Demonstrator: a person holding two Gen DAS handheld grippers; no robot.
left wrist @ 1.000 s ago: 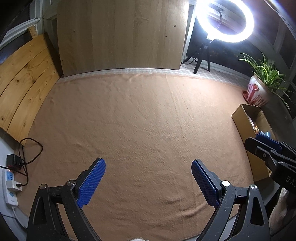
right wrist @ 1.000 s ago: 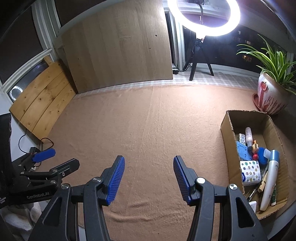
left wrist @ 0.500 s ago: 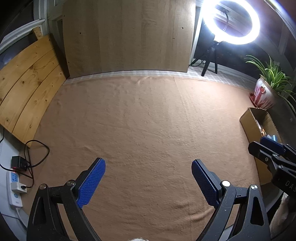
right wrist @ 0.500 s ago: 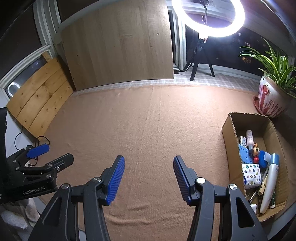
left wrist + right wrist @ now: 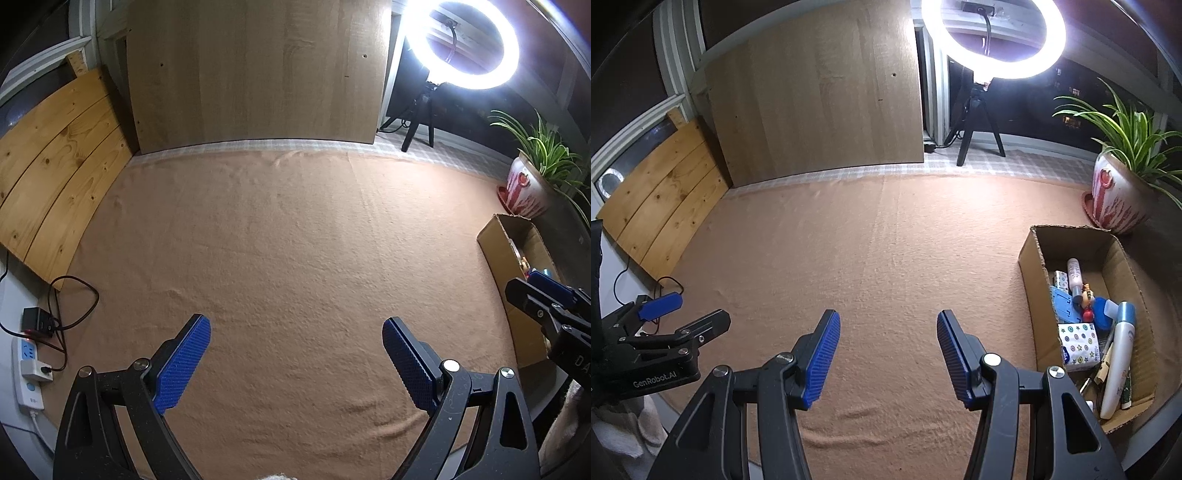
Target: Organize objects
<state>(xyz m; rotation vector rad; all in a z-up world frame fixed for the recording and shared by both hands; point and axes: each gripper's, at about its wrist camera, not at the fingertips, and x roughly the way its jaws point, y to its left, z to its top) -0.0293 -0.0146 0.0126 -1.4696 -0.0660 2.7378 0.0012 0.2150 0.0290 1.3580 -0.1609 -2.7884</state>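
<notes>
Shifted a little leftward since a second ago, judging by the left wrist view: ring light [image 5: 463,44], spider plant in its red-and-white pot [image 5: 526,190] and cardboard box [image 5: 498,254] all sit further right and lower in frame than before. Lit warmly, orange-brown felt cloth [image 5: 288,251] spread flat over the table, faint wrinkles near the front edge. Leaning behind it, a large pale wooden board [image 5: 255,70]; off to the left, pine planks [image 5: 55,162], a power strip [image 5: 27,373] and a black adapter with looping cable. Left gripper [image 5: 295,363] angled down over bare cloth, jaws spread wide, nothing between the blue pads. Poking in at the right edge, right gripper [image 5: 546,299], in front of the box's near end.

Seen from the right wrist: same cloth [image 5: 886,258], board and ring light. Box [image 5: 1032,280] at the right edge of the table, holding a white-and-blue tube [image 5: 1121,354], a star-patterned packet [image 5: 1078,345], a small bottle [image 5: 1075,275] and other small items packed together. Right gripper [image 5: 888,360] tilted down, jaws roughly half apart, gripping nothing. Left gripper [image 5: 683,314] low at left, likewise holding nothing.
</notes>
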